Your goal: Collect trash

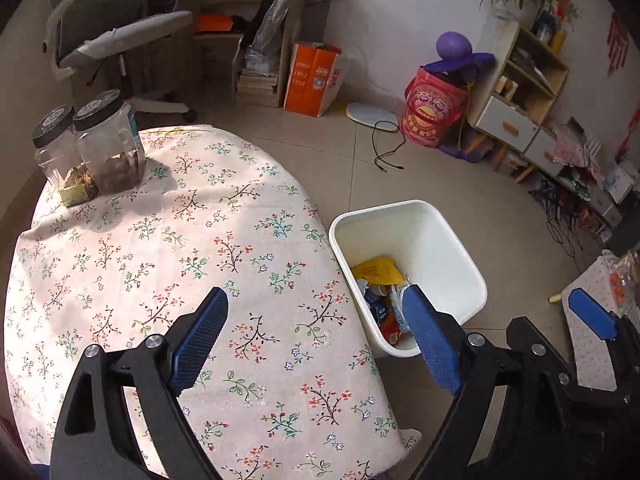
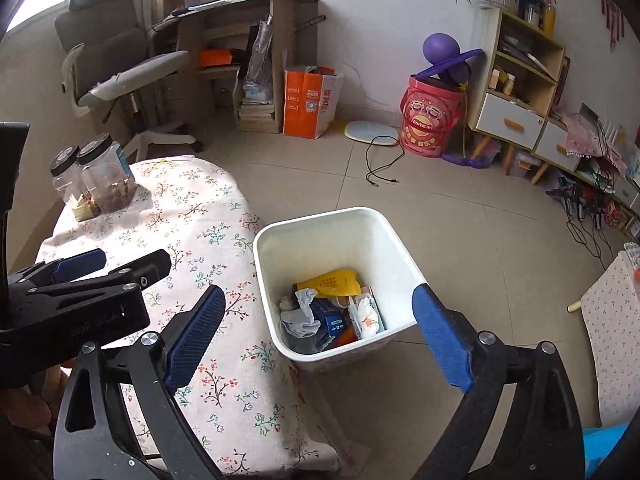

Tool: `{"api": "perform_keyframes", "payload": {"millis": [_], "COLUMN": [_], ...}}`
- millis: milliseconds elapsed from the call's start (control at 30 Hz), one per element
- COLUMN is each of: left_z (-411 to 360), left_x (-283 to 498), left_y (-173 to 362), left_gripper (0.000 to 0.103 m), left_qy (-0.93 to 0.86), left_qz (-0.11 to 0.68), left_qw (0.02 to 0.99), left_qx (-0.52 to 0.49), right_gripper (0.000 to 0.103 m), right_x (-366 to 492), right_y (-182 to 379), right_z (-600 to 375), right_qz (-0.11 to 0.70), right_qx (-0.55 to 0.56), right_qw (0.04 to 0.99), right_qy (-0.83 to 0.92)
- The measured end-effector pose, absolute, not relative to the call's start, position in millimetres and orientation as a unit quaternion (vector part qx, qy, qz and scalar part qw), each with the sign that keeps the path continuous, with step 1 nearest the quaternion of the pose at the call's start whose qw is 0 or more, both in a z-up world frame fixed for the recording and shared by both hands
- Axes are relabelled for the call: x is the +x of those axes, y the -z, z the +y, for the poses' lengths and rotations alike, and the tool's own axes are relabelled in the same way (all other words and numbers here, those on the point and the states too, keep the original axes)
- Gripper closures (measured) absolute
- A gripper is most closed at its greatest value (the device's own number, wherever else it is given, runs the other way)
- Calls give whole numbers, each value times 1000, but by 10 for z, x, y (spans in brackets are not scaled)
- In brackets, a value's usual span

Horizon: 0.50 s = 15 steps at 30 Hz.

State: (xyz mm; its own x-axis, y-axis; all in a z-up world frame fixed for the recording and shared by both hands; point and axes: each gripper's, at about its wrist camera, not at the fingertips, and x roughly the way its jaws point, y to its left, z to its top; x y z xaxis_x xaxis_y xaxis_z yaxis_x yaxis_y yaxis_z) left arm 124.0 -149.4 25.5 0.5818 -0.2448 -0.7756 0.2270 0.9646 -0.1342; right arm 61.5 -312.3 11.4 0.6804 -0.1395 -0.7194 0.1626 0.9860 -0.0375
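Blue pads wide apart on both grippers, left gripper [image 1: 316,336] & right gripper [image 2: 320,334], nothing held. Trash [image 2: 332,308] sits in white bin [image 2: 320,224] beside table [image 1: 160,240]. Risk — a low swing could clip the rim, tip bin; jars [image 1: 92,148] further back.

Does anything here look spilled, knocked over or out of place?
Nothing stands out. The trash sits inside the upright white bin, the two jars stand upright on the table, and a loose black cable lies on the floor.
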Motion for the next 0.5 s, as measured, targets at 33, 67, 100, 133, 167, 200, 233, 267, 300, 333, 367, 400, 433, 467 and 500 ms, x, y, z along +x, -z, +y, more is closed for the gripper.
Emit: {"api": "perform_keyframes", "payload": {"millis": [33,67,100,133,167,200,233,267,300,333,367,400,433,467,500], "left_z": [-1395,-1299,-1212,-1144,-1084,-1021,-955,-889,-830,-783,-740,-713,-704,-709,-721], "left_x": [1137,1023,897,763,634,514,396,284,201,120,58,7,-47,-88,-110], "left_y": [-289,-326,-363,-400,-430,-445,-454,-445,-423,-403,-378,-360,-342,-330,-315], "left_gripper": [16,16,16,14,13,13,11,9,9,9,9,9,9,9,9], "left_qy": [120,111,107,107,106,104,99,94,89,85,80,76,73,75,78], "left_qz": [431,422,412,401,393,385,377,371,370,371,370,370,369,369,371], "left_qw": [894,900,905,910,914,917,921,924,925,925,925,926,927,926,925], "left_qx": [-8,-8,-9,-9,-7,-6,-6,-8,-11,-15,-17,-15,-11,-5,2], "right_gripper": [7,7,7,7,7,7,7,7,7,7,7,7,7,7,7], "right_x": [500,375,271,172,86,7,-60,-125,-184,-240,-285,-317,-340,-338,-326], "right_y": [-127,-150,-173,-195,-213,-228,-238,-237,-226,-197,-154,-84,-11,47,96], "right_z": [-3046,-2969,-2896,-2830,-2797,-2770,-2764,-2774,-2791,-2806,-2823,-2830,-2827,-2825,-2804], "right_qz": [383,373,365,359,353,349,347,348,349,349,353,359,367,375,381], "right_qx": [5,-7,-20,-33,-42,-45,-42,-34,-23,-11,2,16,28,36,38], "right_qw": [920,924,926,927,928,929,929,929,929,928,927,924,921,918,915], "right_qy": [84,87,93,101,109,114,118,120,125,129,131,131,130,127,127]}}
